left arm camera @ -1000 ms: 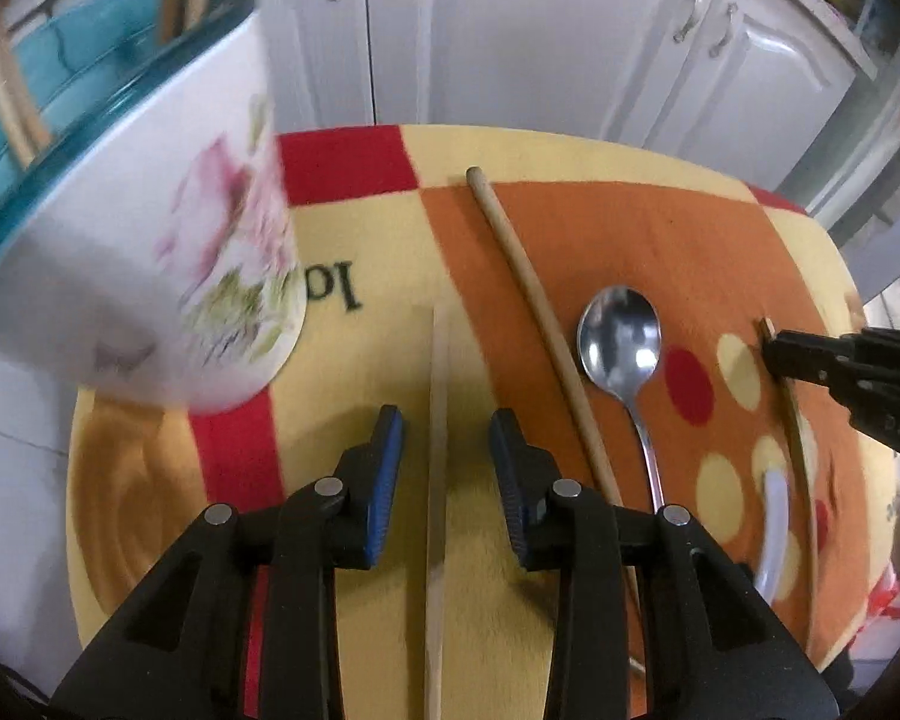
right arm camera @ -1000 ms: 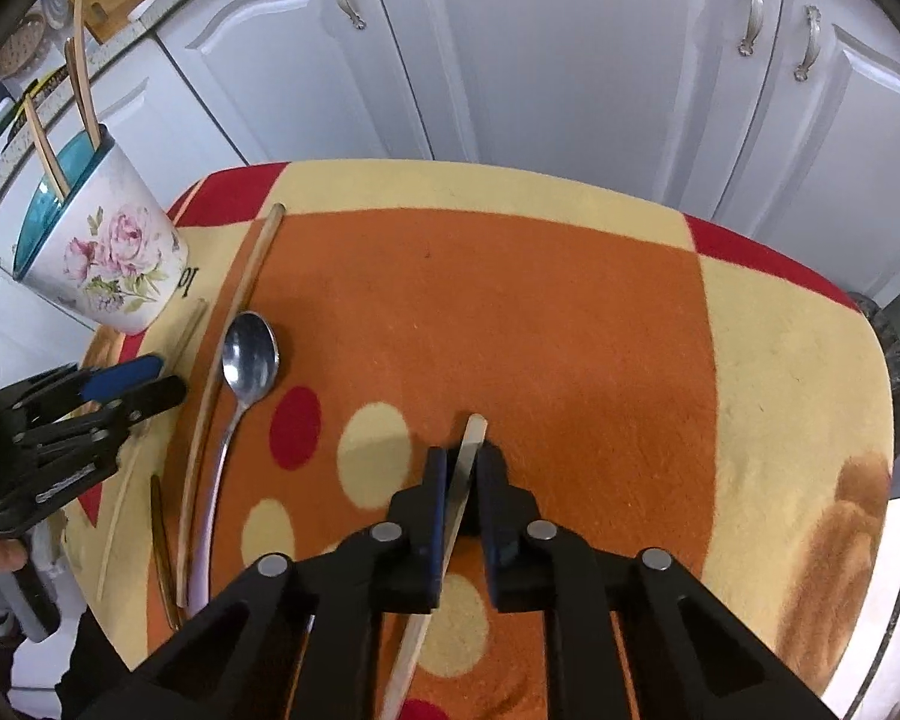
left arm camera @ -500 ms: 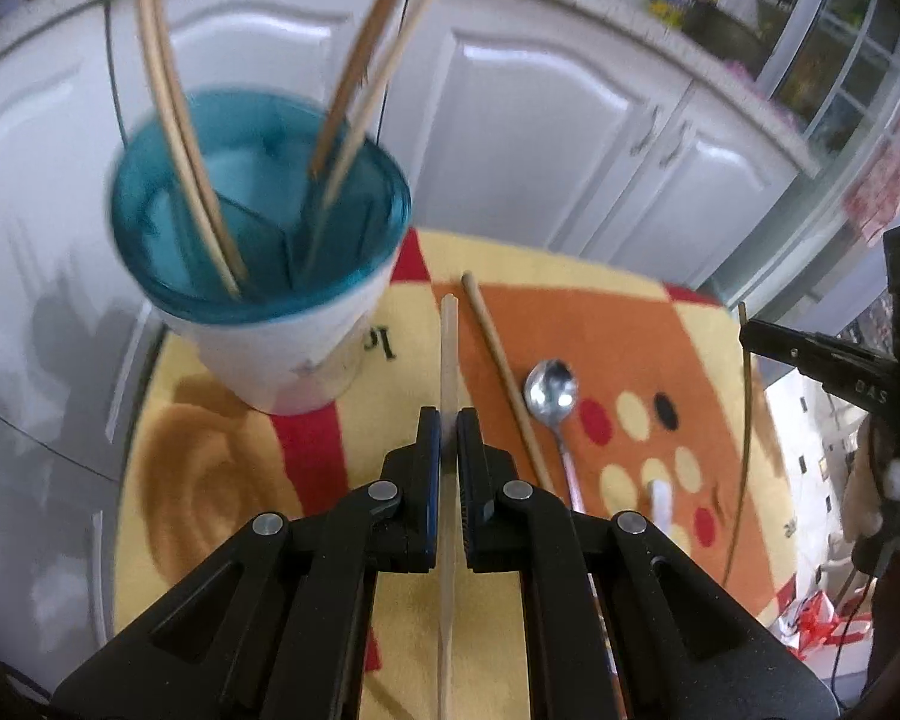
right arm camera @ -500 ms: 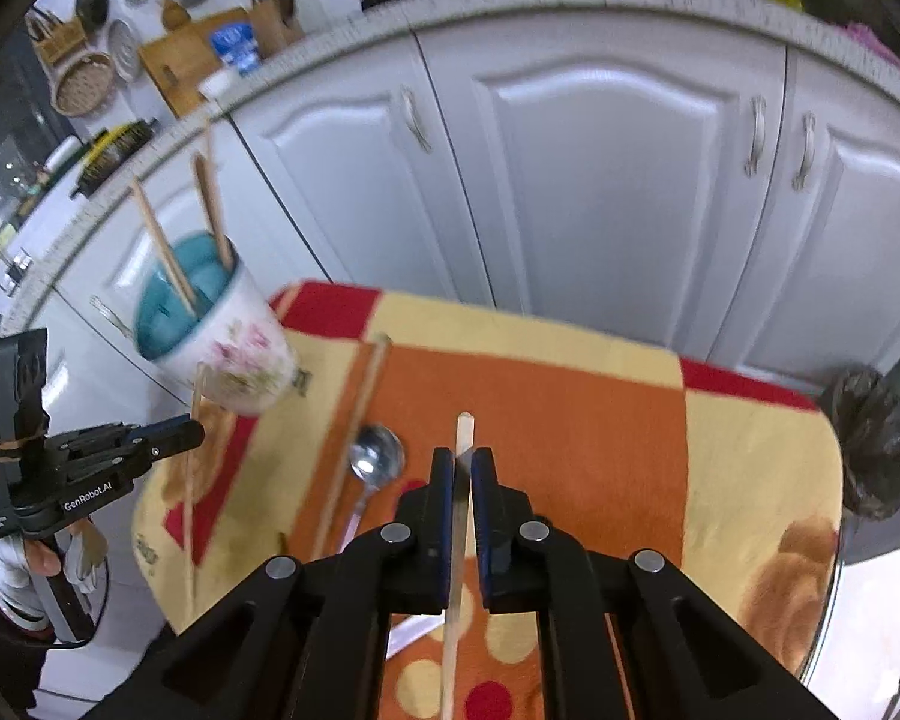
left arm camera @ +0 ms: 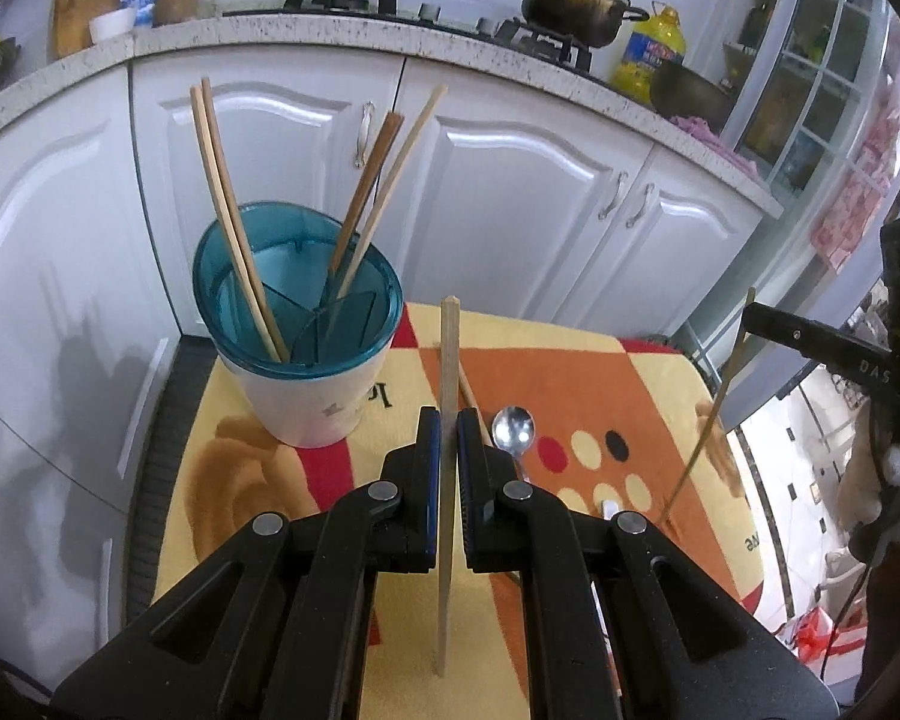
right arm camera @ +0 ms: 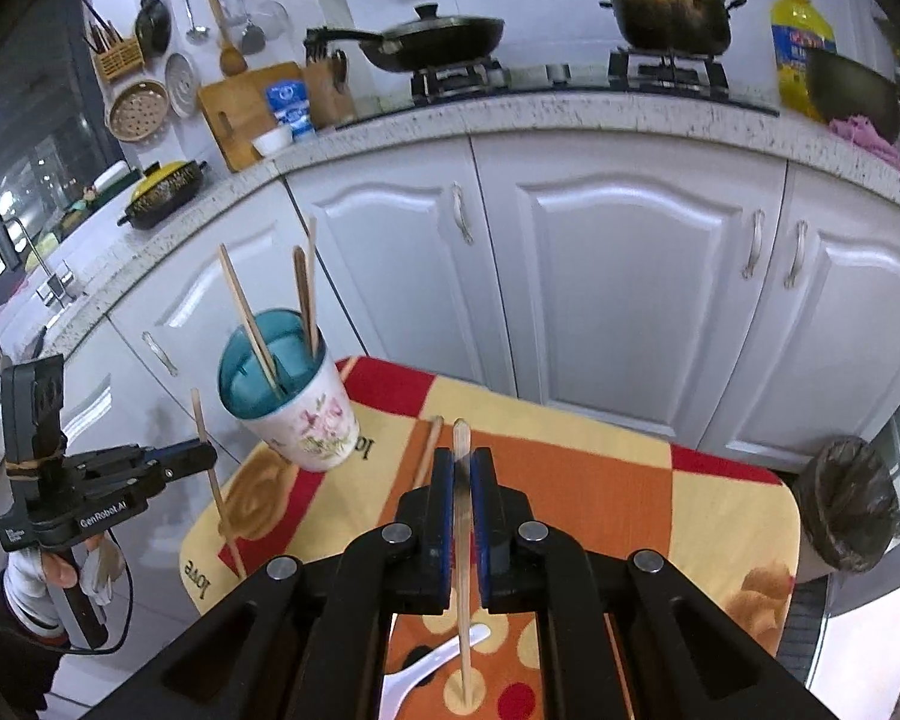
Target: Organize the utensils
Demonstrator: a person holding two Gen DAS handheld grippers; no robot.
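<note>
Left gripper point(left arm camera: 444, 438): closed on a pale wooden chopstick point(left arm camera: 447, 396), held above the table, in the air; lower end of the stick passed between the black arms.
Right gripper point(right arm camera: 462, 474): closed on a second thin chopstick point(right arm camera: 463, 564); upper tip blurred, lower end hanging over the cloth.
Utensil cup point(left arm camera: 306, 360): white with a teal divided insert, stood at the far left corner of the table; four chopsticks already leaned inside, in two pairs; flower pattern visible only from the right wrist view.
Still on the cloth point(left arm camera: 600, 372): one long chopstick point(left arm camera: 468, 390) and a metal spoon point(left arm camera: 513, 429), both partly hidden behind the left gripper; spoon handle not visible.
White plastic spoon point(right arm camera: 426, 669): only partly seen under the right gripper, shape hard to make out.
Bin with black bag point(right arm camera: 846, 504): beside the table's right edge, cut off below.
</note>
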